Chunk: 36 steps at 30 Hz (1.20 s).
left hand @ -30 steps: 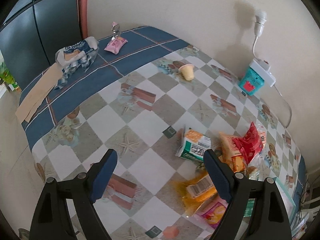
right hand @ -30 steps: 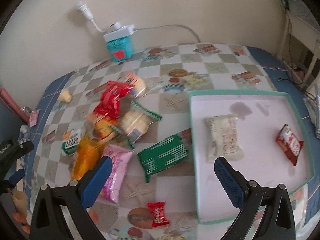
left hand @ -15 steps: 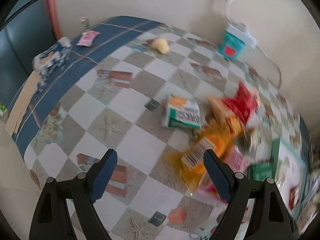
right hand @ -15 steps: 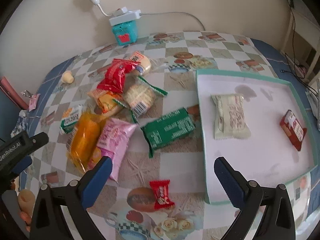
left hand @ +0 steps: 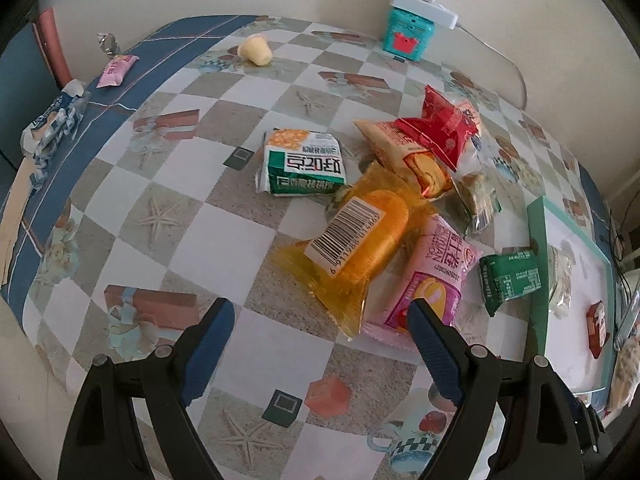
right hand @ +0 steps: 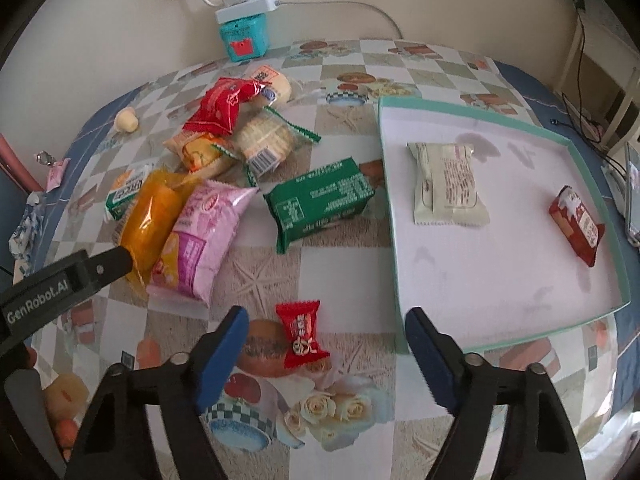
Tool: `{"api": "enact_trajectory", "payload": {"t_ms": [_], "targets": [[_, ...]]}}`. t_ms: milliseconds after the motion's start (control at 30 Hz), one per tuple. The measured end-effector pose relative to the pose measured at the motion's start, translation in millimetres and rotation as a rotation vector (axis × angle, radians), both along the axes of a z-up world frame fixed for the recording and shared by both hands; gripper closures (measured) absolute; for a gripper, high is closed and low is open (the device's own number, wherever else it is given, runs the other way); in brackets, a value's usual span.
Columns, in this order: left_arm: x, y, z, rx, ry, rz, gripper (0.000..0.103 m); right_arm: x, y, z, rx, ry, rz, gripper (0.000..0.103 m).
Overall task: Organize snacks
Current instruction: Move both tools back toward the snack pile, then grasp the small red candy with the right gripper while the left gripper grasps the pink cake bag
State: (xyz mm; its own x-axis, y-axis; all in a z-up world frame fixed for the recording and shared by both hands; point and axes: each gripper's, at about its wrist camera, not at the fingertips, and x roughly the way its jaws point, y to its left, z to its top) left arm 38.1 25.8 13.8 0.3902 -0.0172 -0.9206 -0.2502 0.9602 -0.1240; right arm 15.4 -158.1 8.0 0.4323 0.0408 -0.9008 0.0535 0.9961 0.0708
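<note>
Checkered tablecloth (right hand: 280, 272) carries most snacks loose; only a cream packet (right hand: 448, 184) and a red bar (right hand: 578, 224) lie in the teal-rimmed tray (right hand: 600, 312). Left gripper (left hand: 320, 320), just opening, hangs spread beside the orange pack (left hand: 360, 240); right gripper (right hand: 324, 328), closing, straddles a red candy (right hand: 302, 332) untouched.

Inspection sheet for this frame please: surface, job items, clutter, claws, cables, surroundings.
Surface: checked tablecloth, blue border.
Job's things: tray holds a white packet and a red bar; loose pile beside it, including orange pack, green pack, red candy.
Clutter: teal box; pink sachet.
Claws: left claw and right claw open, empty; left just widened, right just narrowed.
Cables: white cord along wall.
Surroundings: plain wall.
</note>
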Motion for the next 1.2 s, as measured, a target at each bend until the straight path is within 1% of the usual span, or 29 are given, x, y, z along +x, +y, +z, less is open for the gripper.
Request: {"api": "enact_trajectory", "payload": {"t_ms": [33,100,167,233,333,567,667,767,867,900,1100,1200], "targets": [[0,0,0,-0.004,0.003,-0.002,0.000,-1,1,0,-0.012,-0.003,0.002,0.027],[1,-1,0,-0.008,-0.001,-0.010,0.000,-2,3,1,-0.023,-0.007,0.010,0.038],[1,-4,1,-0.001,-0.008,-0.019,0.000,-2,6,1,-0.006,-0.001,0.026,0.042],[1,-5,2,0.010,-0.010,-0.026,0.000,-3,10,1,-0.013,-0.004,0.042,0.042],[2,-7,2,0.005,-0.012,-0.033,0.000,-3,15,2,-0.019,-0.005,0.063,0.043],[3,-12,3,0.038,-0.003,-0.056,0.000,-1,20,-8,-0.027,0.035,0.086,0.044],[4,-11,3,0.036,0.001,-0.054,0.000,0,23,-13,-0.030,0.057,0.101,0.044],[4,-10,4,0.032,-0.001,-0.047,0.000,2,24,-18,-0.036,0.074,0.107,0.053],[5,-11,4,0.034,0.002,-0.044,0.000,3,23,-22,-0.034,0.084,0.107,0.056],[6,-11,5,0.032,0.001,-0.045,0.000,4,22,-22,-0.031,0.086,0.108,0.060],[6,-13,8,0.022,-0.012,-0.045,0.000,6,18,-26,-0.019,0.101,0.097,0.073],[7,-15,8,0.018,-0.009,-0.050,0.000,7,16,-27,-0.010,0.102,0.090,0.074]]}}
